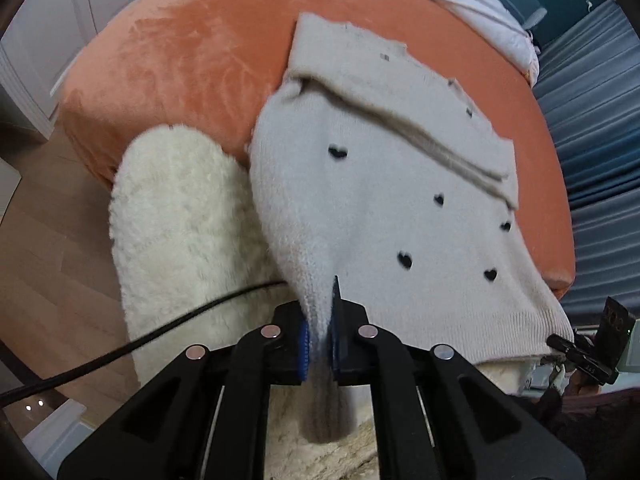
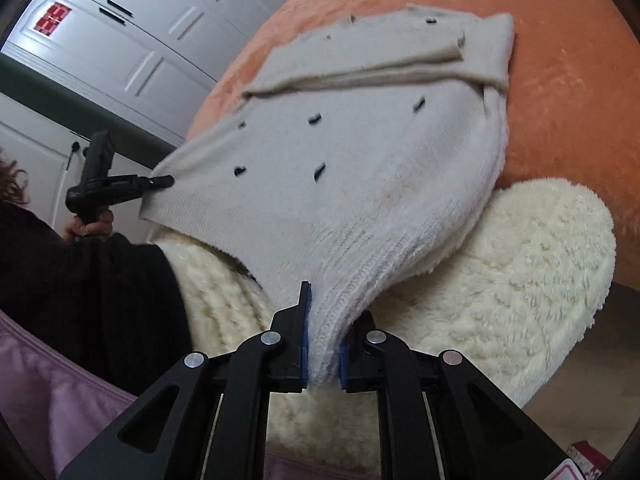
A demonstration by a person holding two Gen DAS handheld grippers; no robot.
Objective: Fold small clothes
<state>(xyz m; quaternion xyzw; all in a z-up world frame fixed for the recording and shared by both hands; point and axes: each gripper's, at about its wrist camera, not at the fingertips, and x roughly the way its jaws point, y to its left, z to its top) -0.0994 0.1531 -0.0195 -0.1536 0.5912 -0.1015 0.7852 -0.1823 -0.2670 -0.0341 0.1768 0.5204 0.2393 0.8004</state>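
Note:
A cream knit sweater [image 1: 380, 184] with small black hearts lies on the orange bed, its near hem lifted toward me. A sleeve [image 1: 400, 112] is folded across its upper part. My left gripper [image 1: 320, 344] is shut on the sweater's near left hem corner. My right gripper [image 2: 322, 344] is shut on the other hem corner of the sweater [image 2: 360, 168]. The left gripper also shows in the right wrist view [image 2: 160, 181] at the sweater's far edge, and the right gripper shows at the right edge of the left wrist view [image 1: 560, 342].
The orange bed [image 1: 180, 64] has a fluffy cream cushion [image 1: 180, 232] at its near edge, under the lifted hem. A black cable [image 1: 120, 352] crosses the cushion. White bedding [image 1: 472, 0] lies at the far side. White wardrobe doors [image 2: 140, 40] stand behind.

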